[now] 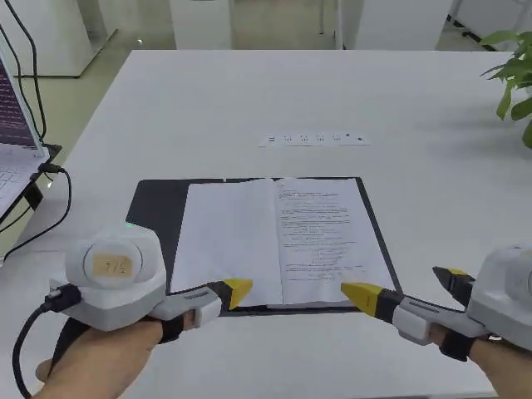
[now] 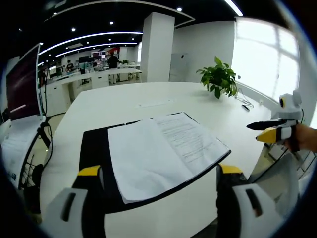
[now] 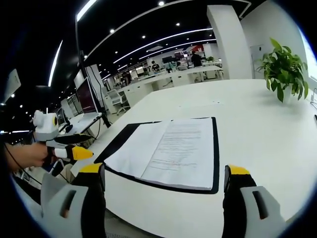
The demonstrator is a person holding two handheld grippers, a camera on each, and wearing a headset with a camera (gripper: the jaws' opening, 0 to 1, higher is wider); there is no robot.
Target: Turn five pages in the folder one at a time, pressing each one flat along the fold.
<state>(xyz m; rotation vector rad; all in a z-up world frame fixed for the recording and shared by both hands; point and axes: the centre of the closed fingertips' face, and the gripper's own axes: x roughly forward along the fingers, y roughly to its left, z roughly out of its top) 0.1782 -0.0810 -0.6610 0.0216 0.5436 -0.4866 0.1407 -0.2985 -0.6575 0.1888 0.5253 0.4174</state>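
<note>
Left gripper (image 2: 159, 171) and right gripper (image 3: 164, 169) released, jaws spread wide, holding nothing. Open folder (image 1: 154, 218) flat on the table (image 1: 249, 100), near edge just ahead of both pairs of fingertips.

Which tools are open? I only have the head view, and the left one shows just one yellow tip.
Observer: In its own view the left tool is open, jaws wide apart, the folder ahead between them.
Operator: And the right?
Observer: The right tool is open too, jaws spread, nothing held.
Operator: Anyone nearby?
Observer: A person stands at desks far behind the table.
</note>
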